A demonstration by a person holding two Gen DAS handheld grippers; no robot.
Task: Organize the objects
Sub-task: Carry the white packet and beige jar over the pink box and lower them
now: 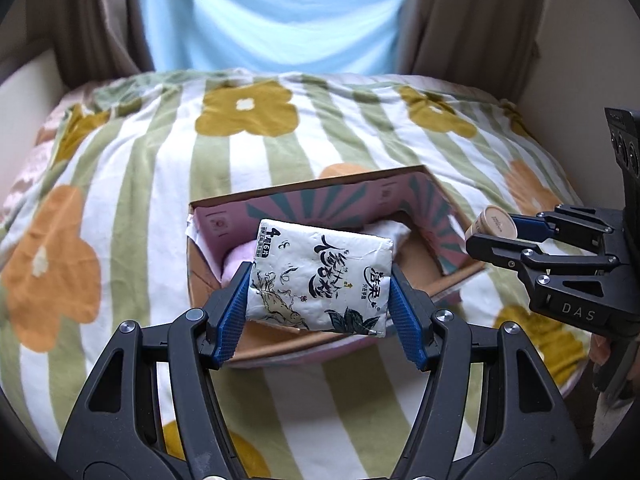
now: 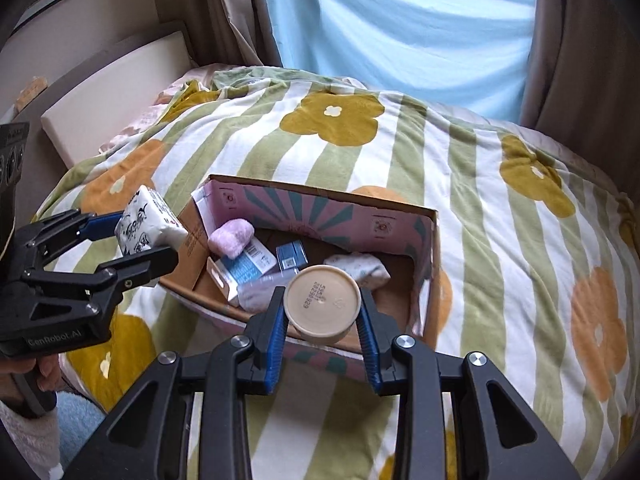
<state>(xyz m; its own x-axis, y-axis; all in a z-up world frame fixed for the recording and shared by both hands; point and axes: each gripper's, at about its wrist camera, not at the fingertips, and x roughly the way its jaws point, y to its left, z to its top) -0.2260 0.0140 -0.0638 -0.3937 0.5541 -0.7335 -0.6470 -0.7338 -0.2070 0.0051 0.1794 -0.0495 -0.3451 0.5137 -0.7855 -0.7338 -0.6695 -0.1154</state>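
While both claws hang over the cardboard box (image 2: 424, 240) on the bed (image 2: 500, 216), the left claw (image 1: 318, 288) is clamped on a tissue pack (image 1: 320, 276) at its 9 o'clock edge; the right claw (image 2: 322, 312) pinches a round tub (image 2: 322, 300) near 6 o'clock, probably ready for dropping in

One cardboard box (image 2: 425, 240), one tissue pack (image 1: 318, 276), one round tub (image 2: 323, 301), two blue-and-white packets (image 2: 250, 265), one pink pouch (image 2: 231, 237).

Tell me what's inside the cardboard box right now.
Inside the cardboard box: a pink fuzzy item, a blue-white packet, a small blue box, a patterned pouch. The held cup hides more.
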